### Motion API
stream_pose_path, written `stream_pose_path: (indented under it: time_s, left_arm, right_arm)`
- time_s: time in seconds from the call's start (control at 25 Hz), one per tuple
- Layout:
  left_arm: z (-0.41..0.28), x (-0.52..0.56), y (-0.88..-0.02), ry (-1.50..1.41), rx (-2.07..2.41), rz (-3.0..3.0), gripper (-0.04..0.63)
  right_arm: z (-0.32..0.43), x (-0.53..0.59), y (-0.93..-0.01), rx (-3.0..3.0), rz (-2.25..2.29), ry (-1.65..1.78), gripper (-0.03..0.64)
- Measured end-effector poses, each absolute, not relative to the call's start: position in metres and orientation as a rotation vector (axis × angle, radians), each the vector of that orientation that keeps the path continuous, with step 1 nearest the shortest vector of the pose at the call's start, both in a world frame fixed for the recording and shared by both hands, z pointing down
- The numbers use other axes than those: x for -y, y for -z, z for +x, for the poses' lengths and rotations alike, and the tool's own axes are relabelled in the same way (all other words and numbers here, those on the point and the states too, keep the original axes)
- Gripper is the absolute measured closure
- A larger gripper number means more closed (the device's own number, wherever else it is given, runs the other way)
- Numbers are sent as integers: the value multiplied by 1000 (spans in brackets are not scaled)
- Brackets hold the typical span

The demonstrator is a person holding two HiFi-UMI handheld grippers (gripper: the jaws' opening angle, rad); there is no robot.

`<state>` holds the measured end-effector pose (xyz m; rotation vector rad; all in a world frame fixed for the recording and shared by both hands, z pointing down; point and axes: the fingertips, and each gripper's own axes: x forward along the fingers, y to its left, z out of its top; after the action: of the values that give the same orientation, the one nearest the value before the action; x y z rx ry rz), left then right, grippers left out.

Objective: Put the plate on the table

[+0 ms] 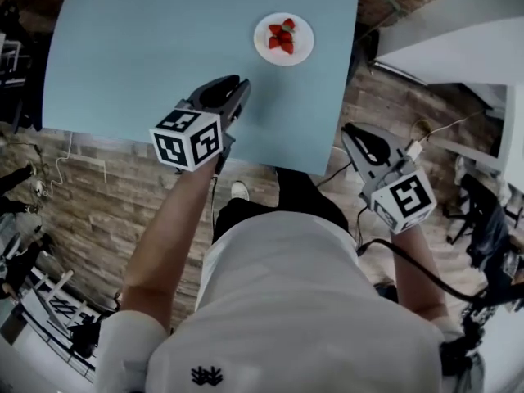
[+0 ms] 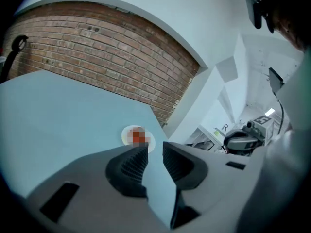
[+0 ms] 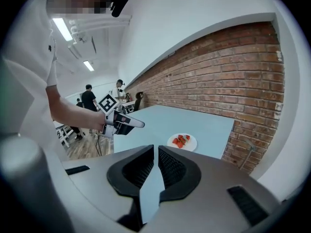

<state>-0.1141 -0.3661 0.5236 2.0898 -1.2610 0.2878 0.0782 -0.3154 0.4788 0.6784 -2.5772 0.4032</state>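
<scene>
Plate (image 1: 283, 39) already rests on the table (image 1: 164, 56), so keep the left gripper (image 1: 243, 88), wide and empty, and the near-closed right gripper (image 1: 349, 131) clear of it.

Left tool (image 1: 236, 90): held out ahead of the body, pointing forward and somewhat down; jaws stand apart with nothing between them.
Left cube (image 1: 187, 140): at the rear of that tool, marker faces turned up towards the head.
Left arm (image 1: 160, 236): bare below a short white sleeve, stretched forward.
Right tool (image 1: 350, 131): held off to the right and nearer the torso, pointing forward and down; jaws drawn in to a thin slit, empty.
Right cube (image 1: 404, 199): behind its jaws, over the hand.
Right arm (image 1: 422, 277): bare forearm, kept close to the side.
</scene>
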Motion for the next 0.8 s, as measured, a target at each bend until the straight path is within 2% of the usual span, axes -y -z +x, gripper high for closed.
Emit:
stream_pose_path:
  time_s: [0.2,0.8]
  left_arm:
    - [-106,303,-492,-236,1168,2177,595]
    - [-126,123,-431,-270,1008,2381,595]
  right_arm:
    - [58,286,-465,2600,696,-365,583]
    - [-4,152,-423,2628,752,-227,603]
